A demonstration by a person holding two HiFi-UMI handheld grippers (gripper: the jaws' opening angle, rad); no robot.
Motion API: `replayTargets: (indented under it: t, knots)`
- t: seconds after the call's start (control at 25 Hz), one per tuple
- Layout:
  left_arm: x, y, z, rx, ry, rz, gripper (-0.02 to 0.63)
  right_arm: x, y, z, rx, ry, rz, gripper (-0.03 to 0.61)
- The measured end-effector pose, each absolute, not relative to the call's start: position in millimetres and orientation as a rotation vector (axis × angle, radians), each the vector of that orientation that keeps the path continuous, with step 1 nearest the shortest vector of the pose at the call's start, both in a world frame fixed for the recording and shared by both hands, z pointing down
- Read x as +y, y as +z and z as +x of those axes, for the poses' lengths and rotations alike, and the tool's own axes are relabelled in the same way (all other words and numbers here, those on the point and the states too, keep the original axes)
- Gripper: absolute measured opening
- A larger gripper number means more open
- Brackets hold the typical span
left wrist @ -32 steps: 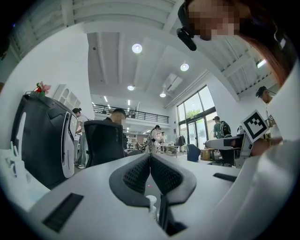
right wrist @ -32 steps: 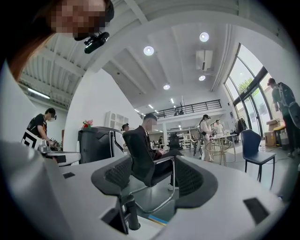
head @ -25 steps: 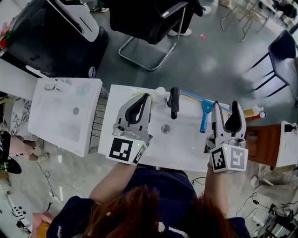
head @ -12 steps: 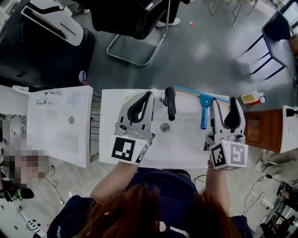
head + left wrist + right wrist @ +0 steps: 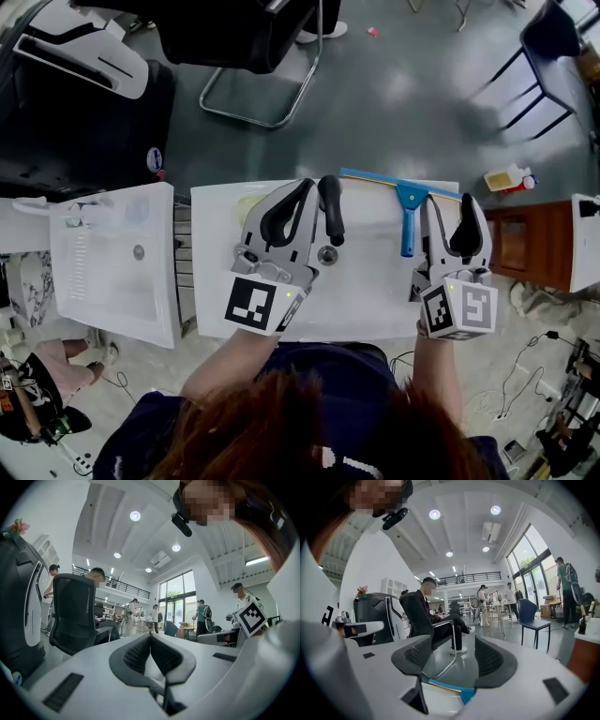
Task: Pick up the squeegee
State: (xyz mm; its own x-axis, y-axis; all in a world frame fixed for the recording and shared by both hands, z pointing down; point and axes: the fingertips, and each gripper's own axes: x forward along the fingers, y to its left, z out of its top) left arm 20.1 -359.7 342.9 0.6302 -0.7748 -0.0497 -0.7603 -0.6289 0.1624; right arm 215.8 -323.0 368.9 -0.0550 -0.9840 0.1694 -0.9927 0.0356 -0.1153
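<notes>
The blue squeegee (image 5: pixel 407 225) lies on the back right of the white sink (image 5: pixel 375 300), blade along the rear rim, handle pointing toward me. My right gripper (image 5: pixel 449 202) is open just right of the handle, with nothing between its fingers. In the right gripper view the squeegee (image 5: pixel 457 689) shows low between the open right gripper (image 5: pixel 451 644) jaws. My left gripper (image 5: pixel 305 186) is shut on nothing, close beside the black faucet (image 5: pixel 330 208). The left gripper (image 5: pixel 150 637) view looks out over the room, jaw tips touching.
A drain (image 5: pixel 326 254) sits mid-basin. A second white sink (image 5: pixel 112 262) stands at left. Beyond the sinks are a black office chair (image 5: pixel 253 37), a dark blue chair (image 5: pixel 553 47) and a black machine (image 5: pixel 75 103). A brown cabinet (image 5: pixel 525 253) and yellow bottle (image 5: pixel 506 178) are at right.
The head view has drifted, so the sink sits lower and more to the left. My left gripper has closed in on the faucet. The right gripper stays beside the squeegee handle.
</notes>
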Motion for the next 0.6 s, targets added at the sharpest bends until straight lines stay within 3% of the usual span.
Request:
replayTargets:
  t: [0.6]
  knots:
    - [-367.9,373.2,50.5,-1.236,-0.093,2.734,0.020,-321.0,529.4,245.3,-1.994,0.614,1.999,0.295]
